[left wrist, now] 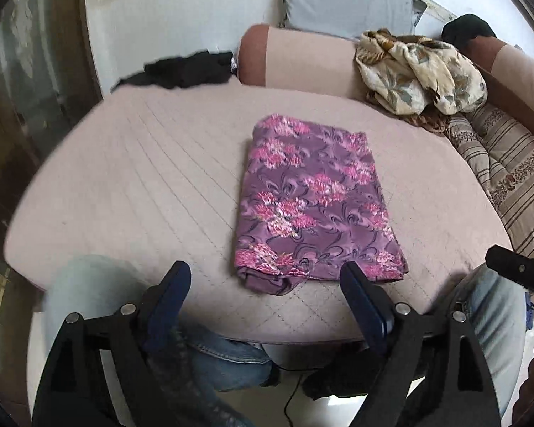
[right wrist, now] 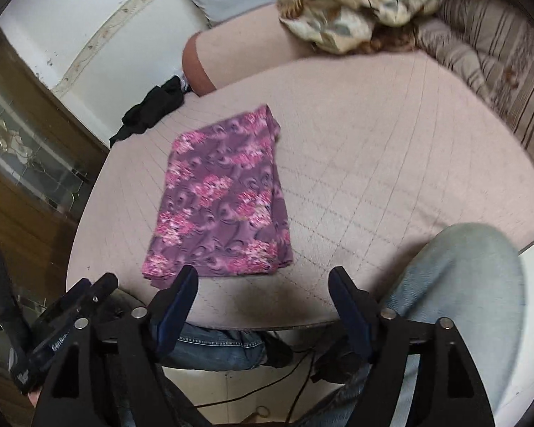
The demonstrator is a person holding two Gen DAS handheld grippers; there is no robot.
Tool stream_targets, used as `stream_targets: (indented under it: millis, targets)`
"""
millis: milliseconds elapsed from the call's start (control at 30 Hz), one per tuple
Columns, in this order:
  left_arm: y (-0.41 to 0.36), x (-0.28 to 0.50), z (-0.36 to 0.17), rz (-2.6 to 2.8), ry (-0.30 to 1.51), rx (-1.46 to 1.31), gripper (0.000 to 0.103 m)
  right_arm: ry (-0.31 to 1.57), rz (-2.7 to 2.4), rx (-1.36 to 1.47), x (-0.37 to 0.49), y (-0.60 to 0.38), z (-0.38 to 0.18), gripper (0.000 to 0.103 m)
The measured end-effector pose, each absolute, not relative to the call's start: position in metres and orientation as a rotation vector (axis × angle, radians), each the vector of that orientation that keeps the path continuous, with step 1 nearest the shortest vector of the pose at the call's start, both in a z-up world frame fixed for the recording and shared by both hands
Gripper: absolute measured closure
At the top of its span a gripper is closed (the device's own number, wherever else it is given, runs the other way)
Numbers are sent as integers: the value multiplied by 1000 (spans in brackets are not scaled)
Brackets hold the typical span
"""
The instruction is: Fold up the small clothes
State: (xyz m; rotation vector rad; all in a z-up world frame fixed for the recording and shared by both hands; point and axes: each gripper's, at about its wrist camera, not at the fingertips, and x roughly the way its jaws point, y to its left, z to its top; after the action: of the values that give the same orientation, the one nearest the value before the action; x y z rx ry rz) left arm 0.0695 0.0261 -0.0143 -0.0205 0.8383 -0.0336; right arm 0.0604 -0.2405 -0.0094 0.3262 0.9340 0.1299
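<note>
A purple cloth with pink flowers (left wrist: 313,203) lies folded into a flat rectangle on the pink quilted bed (left wrist: 124,185). My left gripper (left wrist: 267,274) hangs open above the bed's near edge, just short of the cloth's front fold, nothing between its fingers. In the right wrist view the same cloth (right wrist: 220,203) lies to the left of centre. My right gripper (right wrist: 265,279) is open too, raised near the front edge and off the cloth's near right corner. Neither gripper touches the cloth.
A black garment (left wrist: 181,69) lies at the bed's far left corner. A pink bolster (left wrist: 299,57), a crumpled floral cream blanket (left wrist: 423,74) and a striped quilt (left wrist: 509,167) sit at the back and right. The person's jeans-clad knees (right wrist: 459,284) press against the front edge.
</note>
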Motion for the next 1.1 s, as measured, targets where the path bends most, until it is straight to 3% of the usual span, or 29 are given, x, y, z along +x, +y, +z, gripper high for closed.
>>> stream_targets:
  millis: [300, 500, 600, 1100]
  targets:
    - [32, 43, 55, 98, 750, 48, 17, 865, 137, 230, 33, -220, 52, 19]
    - [40, 12, 101, 103, 646, 11, 5, 794, 124, 151, 14, -205, 91, 16]
    - [39, -2, 116, 101, 592, 7, 4, 768, 126, 127, 8, -199, 100, 15]
    - [20, -12, 116, 47, 623, 33, 3, 711, 89, 88, -12, -194, 112, 15]
